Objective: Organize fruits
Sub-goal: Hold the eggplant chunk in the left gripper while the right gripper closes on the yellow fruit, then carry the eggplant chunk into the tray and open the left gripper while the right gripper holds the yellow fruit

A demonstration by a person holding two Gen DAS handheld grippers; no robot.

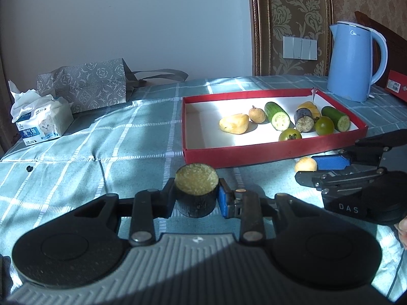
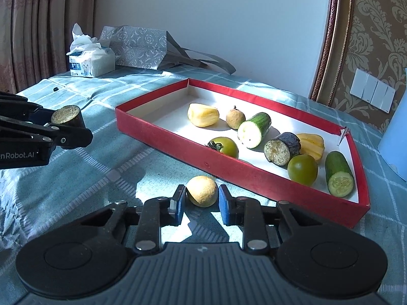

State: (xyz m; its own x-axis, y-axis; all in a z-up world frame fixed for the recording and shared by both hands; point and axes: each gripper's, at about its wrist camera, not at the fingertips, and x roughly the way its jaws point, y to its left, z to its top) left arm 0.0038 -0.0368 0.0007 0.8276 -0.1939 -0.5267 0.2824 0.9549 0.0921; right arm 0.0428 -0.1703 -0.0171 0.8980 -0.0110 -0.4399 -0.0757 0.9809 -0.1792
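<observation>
Seven cut fruits lie in the red box (image 2: 229,170); a round tan fruit (image 2: 202,191) sits just outside.

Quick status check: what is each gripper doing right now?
Left gripper: shut on the eggplant piece.
Right gripper: shut on the round yellow fruit, beside the red tray.

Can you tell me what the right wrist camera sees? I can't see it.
The right gripper pinches a small round tan fruit on the checked cloth, just outside a red tray holding cucumber, eggplant and green tomatoes.
</observation>
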